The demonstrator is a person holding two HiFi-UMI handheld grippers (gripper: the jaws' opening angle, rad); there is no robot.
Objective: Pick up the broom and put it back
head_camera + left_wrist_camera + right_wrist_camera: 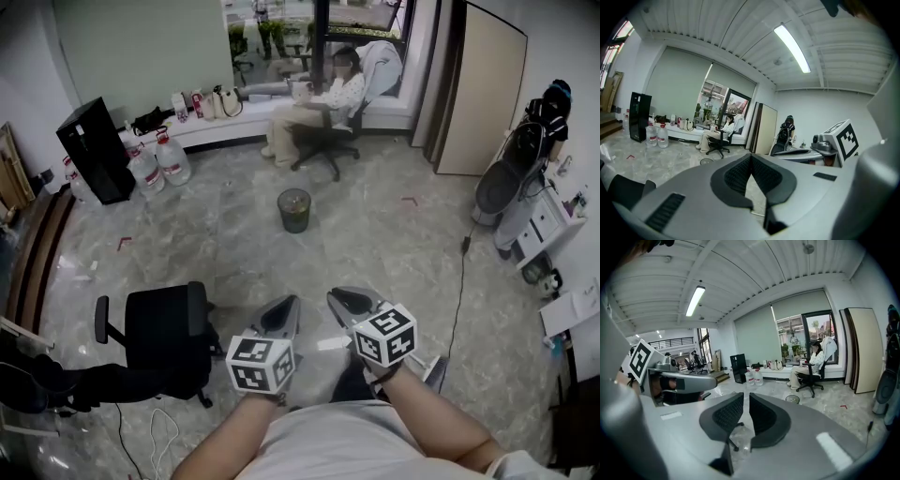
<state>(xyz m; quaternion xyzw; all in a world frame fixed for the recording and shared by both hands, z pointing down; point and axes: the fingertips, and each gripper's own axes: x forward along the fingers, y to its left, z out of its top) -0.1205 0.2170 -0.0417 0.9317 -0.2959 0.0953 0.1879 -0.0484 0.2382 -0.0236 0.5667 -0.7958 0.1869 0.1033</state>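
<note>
No broom shows in any view. In the head view both grippers are held low in front of the person, side by side and pointing out over the marble floor (394, 234). The left gripper (284, 307) has its jaws closed tip to tip; in its own view the left gripper (751, 157) is shut with nothing between the pads. The right gripper (351, 298) is just to its right. In its own view the right gripper (746, 396) has a narrow gap between the jaws, and only floor shows through it. Each gripper's marker cube is visible in the other's view.
A black office chair (164, 333) stands close on the left, with cables on the floor beside it. A small bin (293, 209) sits mid-floor ahead. A seated person (323, 98) is by the window. Water bottles (159, 161), a black cabinet (94, 150) and white drawers (548, 220) line the edges.
</note>
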